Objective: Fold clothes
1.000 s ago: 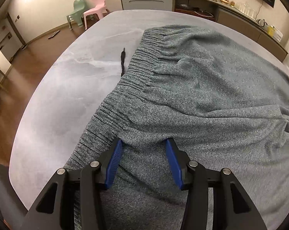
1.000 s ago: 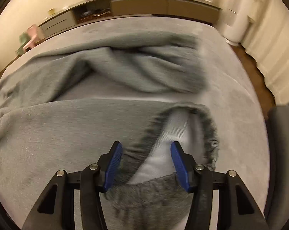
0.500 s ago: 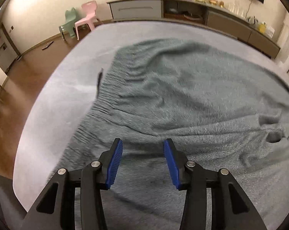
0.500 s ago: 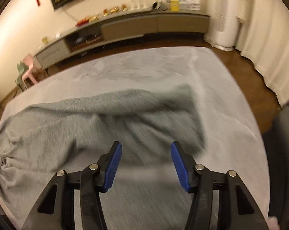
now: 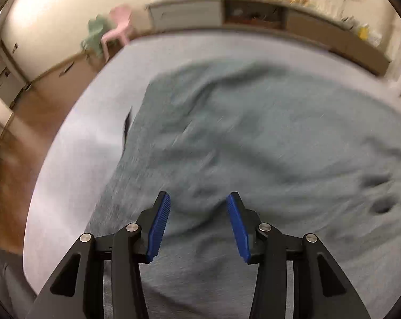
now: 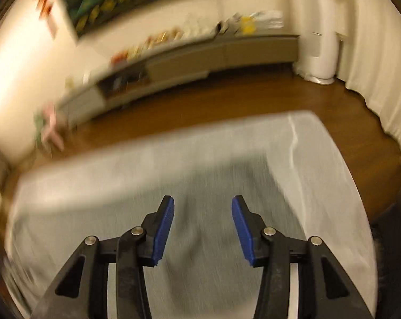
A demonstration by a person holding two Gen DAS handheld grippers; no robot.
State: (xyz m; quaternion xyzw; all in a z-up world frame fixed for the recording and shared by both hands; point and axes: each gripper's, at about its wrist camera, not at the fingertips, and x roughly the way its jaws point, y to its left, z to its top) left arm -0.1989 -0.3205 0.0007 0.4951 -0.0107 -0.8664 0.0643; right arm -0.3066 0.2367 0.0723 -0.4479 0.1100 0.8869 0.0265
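A pair of grey trousers (image 5: 253,138) lies spread over a pale grey table (image 5: 75,159), blurred by motion in both views. In the left wrist view the cloth covers most of the tabletop, its left edge running down the middle of the table, with a short dark cord (image 5: 126,126) poking out beside it. A strip of bare table stays free to the left of that edge, then the table's rim, then brown wooden floor (image 5: 11,164).

The left gripper (image 5: 197,224) hangs above the cloth, its blue-padded jaws apart with nothing between them. The right gripper (image 6: 202,227) is also spread wide and empty, above the cloth's far right part (image 6: 213,191). Bare table shows beyond the cloth and to its right, and open floor (image 6: 227,101) lies past the rim.

Farther off, a long low cabinet (image 6: 200,55) runs along the wall. Its top carries small, smeared items too blurred to name, and one open shelf (image 5: 253,17) holds dark objects. A pink chair (image 5: 118,32) and a green chair (image 5: 95,36) stand by the wall. A white curtain (image 6: 381,66) hangs on the right, with a white cylinder (image 6: 320,53) beside it.
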